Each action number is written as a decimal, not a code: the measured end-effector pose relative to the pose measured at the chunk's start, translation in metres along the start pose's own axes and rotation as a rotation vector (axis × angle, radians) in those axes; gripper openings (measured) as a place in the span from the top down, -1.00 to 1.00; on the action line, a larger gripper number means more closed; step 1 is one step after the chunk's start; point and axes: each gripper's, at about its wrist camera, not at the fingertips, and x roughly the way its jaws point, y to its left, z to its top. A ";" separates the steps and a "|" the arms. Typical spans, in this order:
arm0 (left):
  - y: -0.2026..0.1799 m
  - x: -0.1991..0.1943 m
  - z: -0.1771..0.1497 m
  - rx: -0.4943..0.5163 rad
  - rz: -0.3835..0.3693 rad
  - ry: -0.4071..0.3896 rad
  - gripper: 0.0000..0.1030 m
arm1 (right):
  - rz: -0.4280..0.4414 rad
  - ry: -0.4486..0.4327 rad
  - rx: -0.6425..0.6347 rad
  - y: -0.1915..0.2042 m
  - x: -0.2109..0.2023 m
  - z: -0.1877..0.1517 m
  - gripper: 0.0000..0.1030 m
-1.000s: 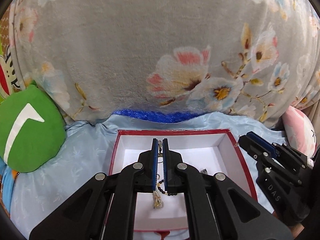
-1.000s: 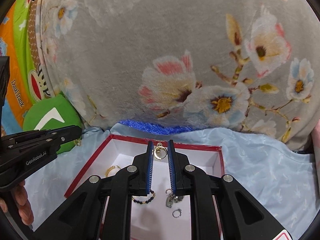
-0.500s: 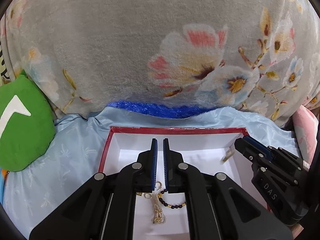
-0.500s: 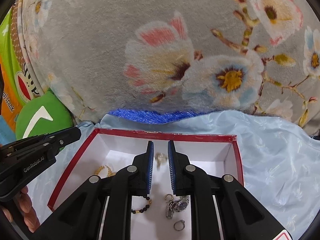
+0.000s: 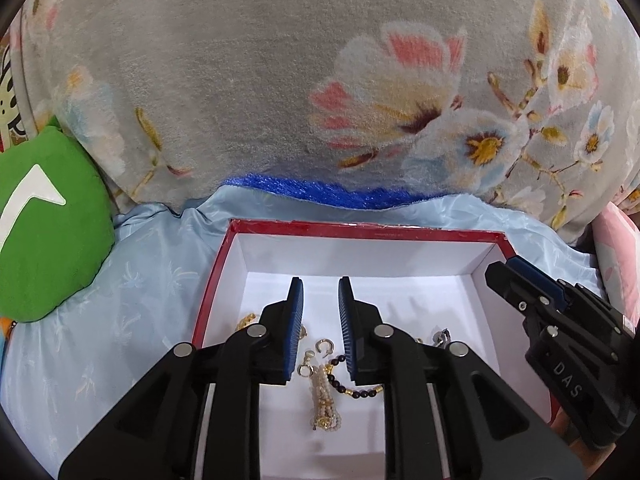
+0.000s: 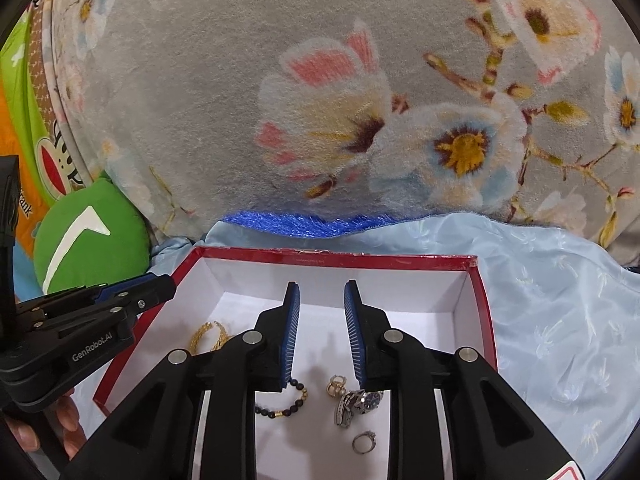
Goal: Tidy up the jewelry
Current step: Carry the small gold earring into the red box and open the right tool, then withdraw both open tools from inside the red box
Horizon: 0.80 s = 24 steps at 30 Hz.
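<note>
Left wrist view: left gripper [image 5: 320, 292] held over the box [image 5: 360, 230], jaws apart and clamping nothing. Below the gap, on the white floor of the box, lay a pearl strand [image 5: 325, 400], a dark bead bracelet [image 5: 356, 388], a small gold hoop [image 5: 321, 347] and a gold ring [image 5: 305, 369], all close together. Further left, partly hidden behind the left finger, a gold chain [image 5: 245, 322]. To the right, a bit of a silver watch [image 5: 442, 337] peeking past the other finger. At the right edge, right gripper [image 5: 516, 276] seen from the side, tip over the box's right wall; gap between its fingers not readable from there. Box resting on a pale blue sheet [image 5: 132, 280], with a grey flowered blanket [image 5: 280, 80] behind and a green cushion [image 5: 44, 220] off to the left.

Right wrist view: right gripper [image 6: 322, 300] also over the box [image 6: 340, 258], jaws spread wide with nothing between them. Under and just ahead of the fingers lay the dark bead bracelet [image 6: 286, 402], a gold earring [image 6: 337, 385] touching the silver watch [image 6: 358, 400], and a silver ring [image 6: 364, 442] a little nearer the camera. Gold chain [image 6: 210, 336] lay at the left side of the box floor. Left gripper [image 6: 158, 286] reaching in from the left, tip at the box's left wall. Same sheet [image 6: 560, 300], blanket [image 6: 240, 80] and cushion [image 6: 92, 236] around.
</note>
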 end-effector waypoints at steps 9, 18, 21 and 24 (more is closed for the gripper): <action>0.000 0.002 -0.024 -0.003 0.018 0.044 0.66 | -0.013 0.045 -0.001 0.007 0.000 -0.030 0.39; 0.010 -0.010 -0.056 0.023 0.137 0.051 0.42 | -0.073 0.070 0.029 0.003 -0.028 -0.060 0.24; 0.008 -0.015 -0.068 0.055 0.210 0.057 0.41 | -0.095 0.072 0.040 0.000 -0.036 -0.070 0.24; 0.006 -0.021 -0.083 0.068 0.250 0.060 0.30 | -0.115 0.059 0.052 -0.002 -0.045 -0.077 0.18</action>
